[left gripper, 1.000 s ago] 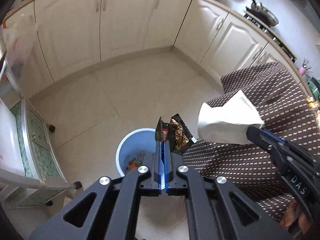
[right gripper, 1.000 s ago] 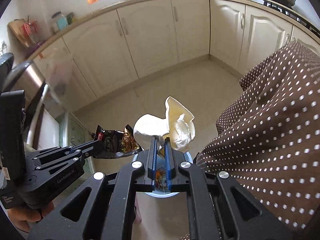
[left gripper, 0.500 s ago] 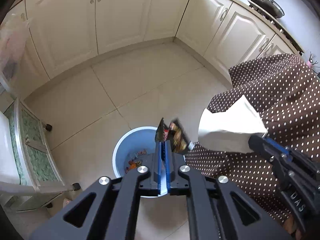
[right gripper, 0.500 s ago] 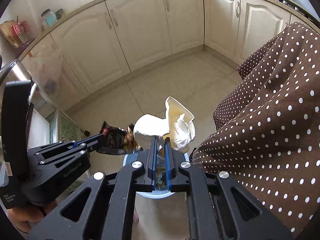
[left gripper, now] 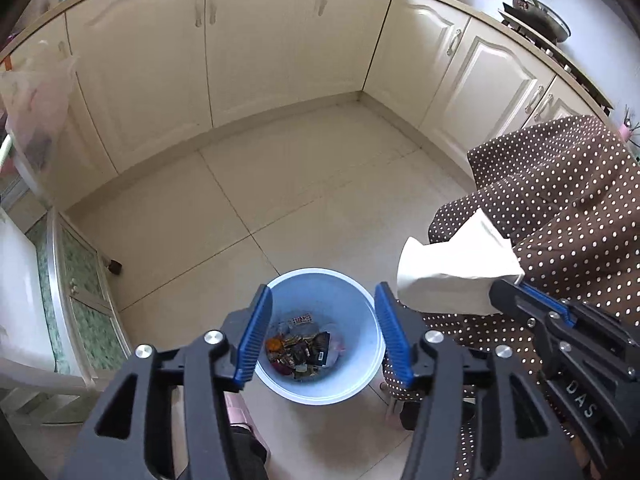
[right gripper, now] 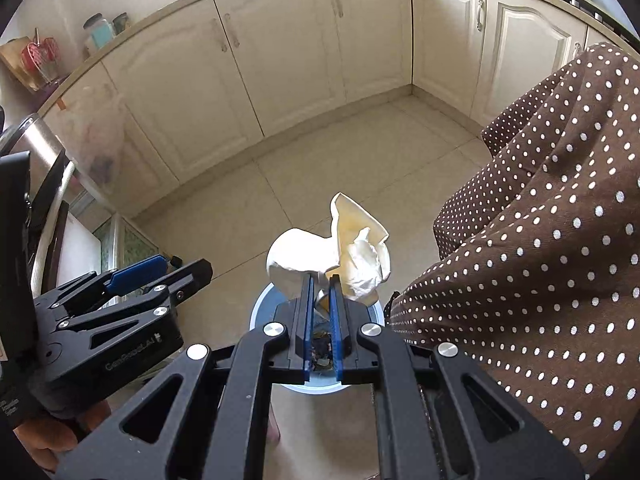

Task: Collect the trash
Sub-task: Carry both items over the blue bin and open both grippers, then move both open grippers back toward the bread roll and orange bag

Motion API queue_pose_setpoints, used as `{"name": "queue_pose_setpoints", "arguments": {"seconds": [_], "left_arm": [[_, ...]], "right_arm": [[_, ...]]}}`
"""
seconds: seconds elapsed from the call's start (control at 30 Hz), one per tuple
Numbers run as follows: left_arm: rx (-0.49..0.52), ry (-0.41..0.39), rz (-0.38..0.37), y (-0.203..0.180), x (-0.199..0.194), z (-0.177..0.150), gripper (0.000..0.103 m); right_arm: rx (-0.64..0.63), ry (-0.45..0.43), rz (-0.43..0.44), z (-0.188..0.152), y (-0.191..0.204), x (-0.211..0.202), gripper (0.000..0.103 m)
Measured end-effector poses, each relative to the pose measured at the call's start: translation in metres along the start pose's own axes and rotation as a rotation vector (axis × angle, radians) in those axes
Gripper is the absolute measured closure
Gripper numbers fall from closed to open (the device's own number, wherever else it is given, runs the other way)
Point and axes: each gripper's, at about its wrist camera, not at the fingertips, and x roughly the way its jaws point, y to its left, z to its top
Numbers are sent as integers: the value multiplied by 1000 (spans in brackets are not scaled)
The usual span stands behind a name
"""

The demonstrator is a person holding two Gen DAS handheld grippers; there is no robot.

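Left hand-held gripper (left gripper: 320, 338): spread wide and empty, its blue pads apart, hanging directly over the bin.
Bin (left gripper: 362, 376): light blue plastic, round, standing on the floor; wrappers (left gripper: 304, 354) and other scraps lie at the bottom, dark foil among them.
Tissue (right gripper: 332, 258): white crumpled paper, held above the bin and just beside the left gripper in the left wrist view.
Right hand-held gripper (right gripper: 321, 300): pressed nearly together, pinching the tissue's lower edge; most of the wad stands free above the tips.
Handling: likely very light, soft and crushable; it should not slip, but may cling to the pads or drift sideways when let go.
Grip point: a bunched fold, as now, seems best, since a single loose flap could tear.
Polka-dot cloth (right gripper: 540, 260): brown, hanging close on the right, its edge near the bin's rim; a drifting tissue could catch on it.
Floor (left gripper: 280, 184): pale glossy tiles, hard and flat.
Room: a kitchen corner with cream cabinets (left gripper: 260, 40); a pan (left gripper: 536, 14) sits on the stove far right.
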Motion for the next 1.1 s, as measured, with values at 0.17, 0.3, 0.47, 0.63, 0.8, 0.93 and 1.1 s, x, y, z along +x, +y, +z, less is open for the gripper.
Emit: {"name": "queue_pose_setpoints", "arguments": {"seconds": [0.17, 0.3, 0.47, 0.63, 0.8, 0.93, 1.1], "left_arm": [[-5, -9, 6, 6, -5, 0, 50], [-16, -12, 9, 13, -7, 2, 49], [-37, -18, 10, 19, -10, 3, 49], [-54, -22, 9, 22, -12, 3, 48], [-50, -32, 3, 19, -20, 3, 48], [-42, -63, -19, 9, -40, 7, 48], [13, -135, -57, -21, -82, 13, 46]], "right_arm": [[-11, 2, 5, 4, 4, 4, 96], [-6, -3, 15, 10, 6, 7, 96], [4, -11, 31, 19, 10, 12, 94], [18, -19, 39, 27, 13, 13, 87], [1, -28, 22, 25, 13, 2, 82], [-5, -69, 9, 25, 10, -25, 82], [-1, -162, -12, 27, -3, -80, 78]]}}
